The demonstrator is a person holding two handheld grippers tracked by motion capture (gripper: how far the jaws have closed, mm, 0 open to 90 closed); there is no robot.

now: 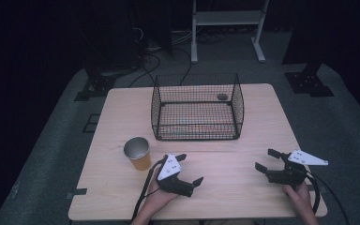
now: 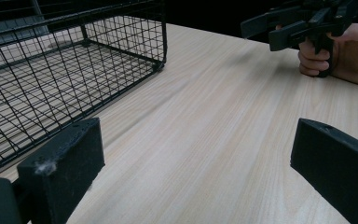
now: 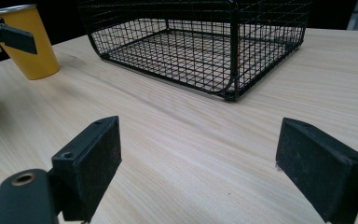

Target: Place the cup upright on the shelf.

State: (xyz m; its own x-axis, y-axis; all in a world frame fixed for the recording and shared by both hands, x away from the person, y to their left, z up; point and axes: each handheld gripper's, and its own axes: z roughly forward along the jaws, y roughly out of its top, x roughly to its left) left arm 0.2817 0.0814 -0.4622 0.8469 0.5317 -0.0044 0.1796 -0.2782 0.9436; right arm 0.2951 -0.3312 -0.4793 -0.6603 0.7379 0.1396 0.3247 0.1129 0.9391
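left tool (image 1: 190,168): released, jaws spread wide, nothing between them, held low over the pale wooden counter (image 1: 225,187)
right tool (image 1: 265,160): same deal, jaws gaping and holding nothing, well off to the other side
cup: orange paper cup with a silvery inside (image 1: 138,153), standing upright just beside the left tool, on its outer side and a touch ahead
nearer hand: left by a mile, i'd say that one goes for it
cup axis: vertical, so a side-on pinch looks likely
basket: black wire mesh basket (image 1: 197,107) ahead of both tools, apart from the cup
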